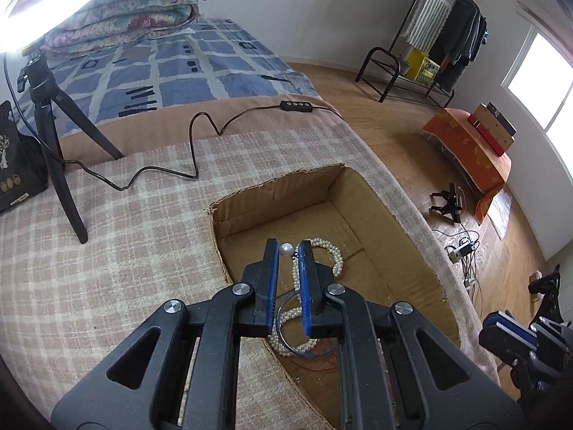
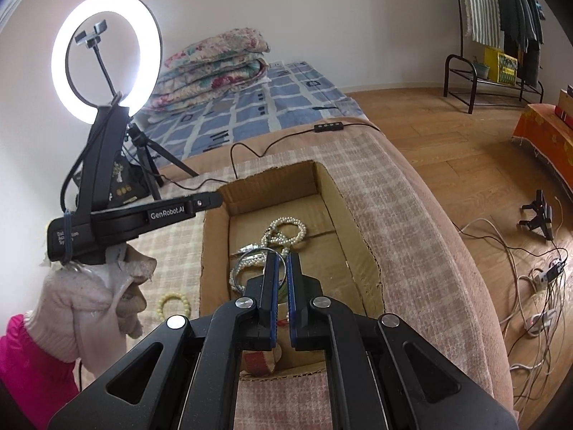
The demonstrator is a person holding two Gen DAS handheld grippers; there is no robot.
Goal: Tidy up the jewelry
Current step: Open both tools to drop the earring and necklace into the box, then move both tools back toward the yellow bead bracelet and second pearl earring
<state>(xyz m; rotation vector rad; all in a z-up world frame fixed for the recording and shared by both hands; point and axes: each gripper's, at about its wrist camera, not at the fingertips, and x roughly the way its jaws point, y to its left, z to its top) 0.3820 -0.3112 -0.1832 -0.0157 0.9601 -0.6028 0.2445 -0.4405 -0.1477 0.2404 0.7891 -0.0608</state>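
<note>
An open cardboard box (image 1: pixel 372 215) (image 2: pixel 361 272) sits on the checked blanket. Inside lie pearl bead strands (image 1: pixel 331 254) (image 2: pixel 286 231) and a thin metal bangle (image 1: pixel 286 322) (image 2: pixel 250 258). My left gripper (image 1: pixel 287 247) hangs over the box with its jaws a little apart; a single large pearl (image 1: pixel 286 249) shows between the fingertips, and I cannot tell whether they pinch it. My right gripper (image 2: pixel 281 256) is over the box with its jaws narrowly apart and nothing visibly held. A pale bead bracelet (image 2: pixel 173 304) lies on the blanket left of the box.
A ring light on a tripod (image 2: pixel 105 57) (image 1: pixel 57 143) stands at the back left, its cable (image 1: pixel 193 143) running across the blanket. A black carton (image 1: pixel 14 165) is at the far left. Folded quilts (image 1: pixel 143 7) lie on the bed. Floor and cables (image 2: pixel 537 279) are to the right.
</note>
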